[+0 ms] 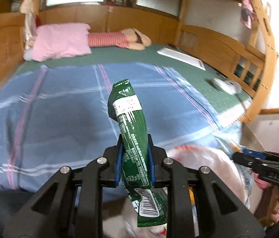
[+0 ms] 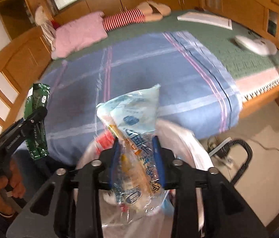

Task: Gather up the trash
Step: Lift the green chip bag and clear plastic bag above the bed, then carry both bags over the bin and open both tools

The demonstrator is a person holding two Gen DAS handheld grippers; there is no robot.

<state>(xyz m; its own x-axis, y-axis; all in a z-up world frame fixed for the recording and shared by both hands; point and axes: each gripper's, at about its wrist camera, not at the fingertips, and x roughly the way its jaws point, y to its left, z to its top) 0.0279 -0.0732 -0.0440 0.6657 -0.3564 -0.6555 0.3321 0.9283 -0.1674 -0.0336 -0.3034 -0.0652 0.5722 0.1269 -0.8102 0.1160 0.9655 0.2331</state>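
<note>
Clamped between the left gripper (image 1: 135, 159) fingers, a green wrapper (image 1: 131, 127) is held upright. Just below and to its right, a white trash bag (image 1: 204, 170) is seen. A clear plastic packet (image 2: 134, 138) is pinched by the right gripper (image 2: 136, 158) above that bag. Beyond both, a blue plaid blanket (image 1: 64, 107) is spread, with a pink pillow (image 1: 60, 41) farther off.

Your left tongs (image 1: 135, 158) and right tongs (image 2: 137, 154) are black angular frames with silver round screw heads and blue finger pads (image 1: 119, 166). Your bare left hand (image 2: 6, 182) meets a dark sleeve cuff.
</note>
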